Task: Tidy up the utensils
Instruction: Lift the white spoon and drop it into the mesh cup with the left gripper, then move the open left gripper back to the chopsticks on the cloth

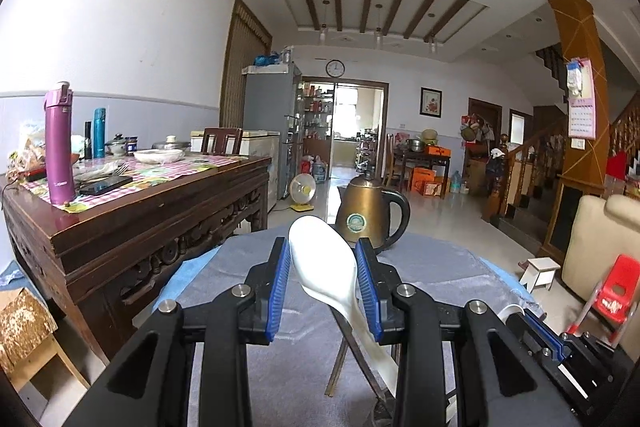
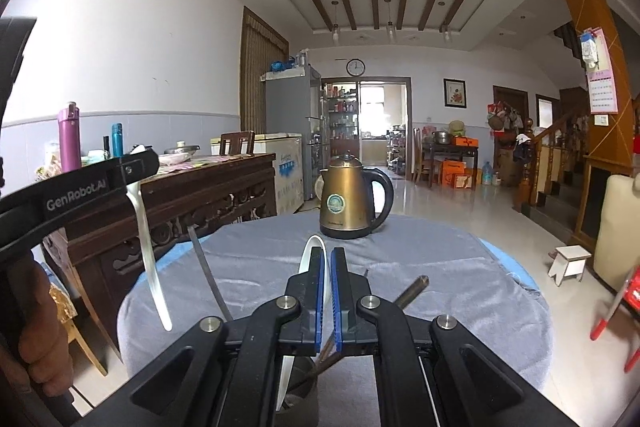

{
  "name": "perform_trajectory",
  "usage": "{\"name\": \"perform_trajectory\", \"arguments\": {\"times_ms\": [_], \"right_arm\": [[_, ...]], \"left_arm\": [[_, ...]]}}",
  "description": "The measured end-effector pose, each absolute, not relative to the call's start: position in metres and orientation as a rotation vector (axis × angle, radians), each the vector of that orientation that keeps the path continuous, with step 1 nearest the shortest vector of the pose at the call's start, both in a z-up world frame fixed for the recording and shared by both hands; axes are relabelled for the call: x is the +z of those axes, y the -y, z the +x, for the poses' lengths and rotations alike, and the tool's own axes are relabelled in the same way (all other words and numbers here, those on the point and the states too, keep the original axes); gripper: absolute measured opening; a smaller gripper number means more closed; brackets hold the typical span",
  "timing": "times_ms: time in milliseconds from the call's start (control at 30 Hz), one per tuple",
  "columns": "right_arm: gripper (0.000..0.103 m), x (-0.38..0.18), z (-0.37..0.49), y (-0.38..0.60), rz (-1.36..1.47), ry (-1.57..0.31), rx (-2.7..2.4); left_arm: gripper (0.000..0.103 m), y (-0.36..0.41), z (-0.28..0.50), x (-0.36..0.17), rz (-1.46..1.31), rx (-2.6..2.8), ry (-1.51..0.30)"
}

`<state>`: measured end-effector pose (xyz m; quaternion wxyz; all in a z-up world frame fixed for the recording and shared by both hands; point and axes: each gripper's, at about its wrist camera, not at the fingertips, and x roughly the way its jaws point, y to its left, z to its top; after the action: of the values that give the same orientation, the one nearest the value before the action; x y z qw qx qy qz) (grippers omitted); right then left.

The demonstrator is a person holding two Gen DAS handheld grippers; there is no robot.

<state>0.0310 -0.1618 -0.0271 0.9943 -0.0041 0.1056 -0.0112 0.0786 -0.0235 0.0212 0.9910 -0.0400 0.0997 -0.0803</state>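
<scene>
My left gripper [image 1: 322,279] is shut on a white plastic rice spoon [image 1: 324,259], bowl up and forward, handle slanting down to the right. In the right wrist view the same spoon's handle [image 2: 150,259] hangs from the left gripper's black body [image 2: 76,187], above the grey cloth. My right gripper [image 2: 328,287] is shut on a second white spoon [image 2: 308,255], held edge-on between the blue pads. Below both grippers several utensils stand in a dark holder [image 2: 300,391]: a flat metal blade [image 2: 210,275] and a brown rod [image 2: 412,289].
A brass electric kettle [image 2: 352,203] stands at the far edge of the grey-clothed round table [image 2: 460,267]. A dark wooden sideboard [image 1: 160,211] with bottles and dishes stands left. A small white stool [image 2: 568,261] and a red chair [image 1: 616,291] stand right.
</scene>
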Motion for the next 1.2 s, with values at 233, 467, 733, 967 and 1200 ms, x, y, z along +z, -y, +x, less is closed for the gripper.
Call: {"name": "perform_trajectory", "arguments": {"times_ms": [233, 467, 733, 967, 1200], "right_arm": [[0.004, -0.036, 0.038, 0.161, -0.005, -0.205, -0.05], [0.005, -0.048, 0.047, 0.154, -0.019, -0.246, -0.032], [0.005, -0.047, 0.047, 0.176, 0.062, -0.28, -0.029], [0.005, -0.044, 0.042, 0.175, 0.066, -0.275, -0.022], [0.01, -0.04, 0.039, 0.172, 0.085, -0.283, 0.017]], "left_arm": [[0.035, 0.04, 0.088, 0.008, -0.051, -0.159, -0.206], [0.036, 0.057, 0.091, -0.012, 0.016, -0.171, -0.238], [0.036, 0.043, 0.098, -0.013, -0.027, -0.186, -0.282], [0.036, 0.025, 0.092, -0.003, -0.087, -0.143, -0.272], [0.055, 0.005, 0.092, 0.002, -0.104, -0.08, -0.264]]}}
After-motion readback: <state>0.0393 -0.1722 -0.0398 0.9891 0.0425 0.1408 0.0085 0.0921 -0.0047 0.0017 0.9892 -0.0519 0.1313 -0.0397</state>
